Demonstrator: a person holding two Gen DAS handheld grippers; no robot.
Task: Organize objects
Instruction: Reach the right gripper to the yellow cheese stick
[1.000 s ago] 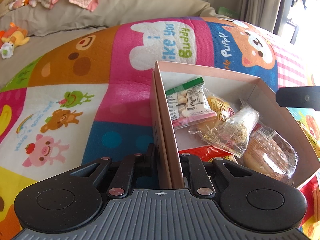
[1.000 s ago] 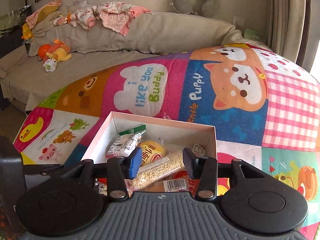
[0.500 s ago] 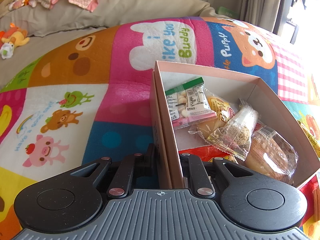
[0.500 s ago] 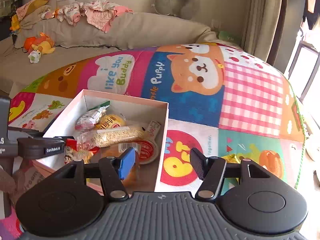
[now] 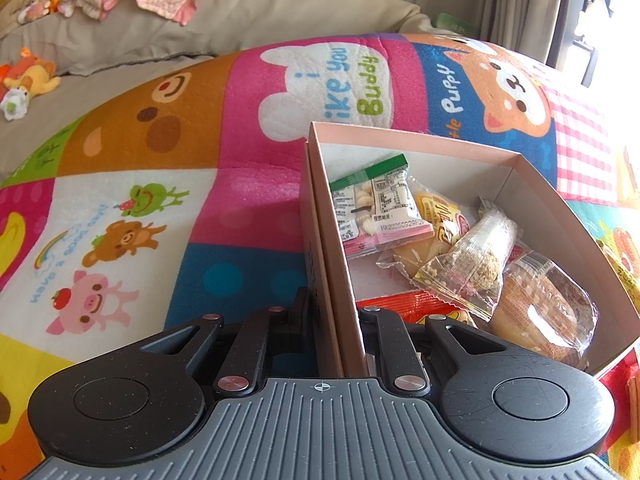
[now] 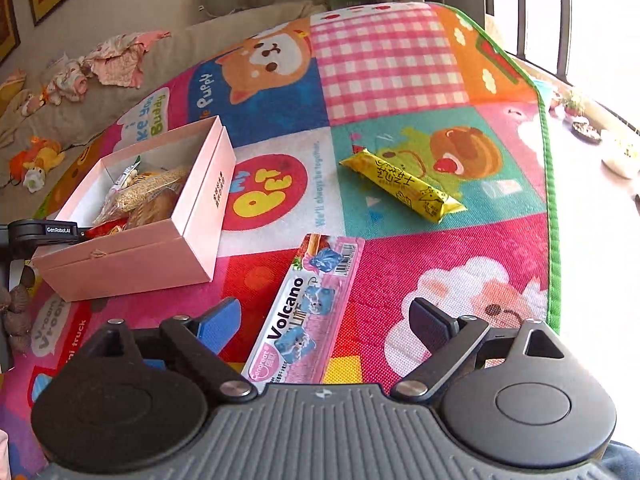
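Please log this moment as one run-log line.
left gripper: shut on box wall | right gripper: open, opening, over Volcano packet

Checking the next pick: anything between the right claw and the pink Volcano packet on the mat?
Nothing visible. The right claw is open, and the Volcano packet lies flat on the mat between its fingers, apart from the pink box.

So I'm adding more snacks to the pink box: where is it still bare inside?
Bare floor runs along the pink box's far wall, behind the green-topped packet. The near end is crowded with the grain bar, bun and red packet.
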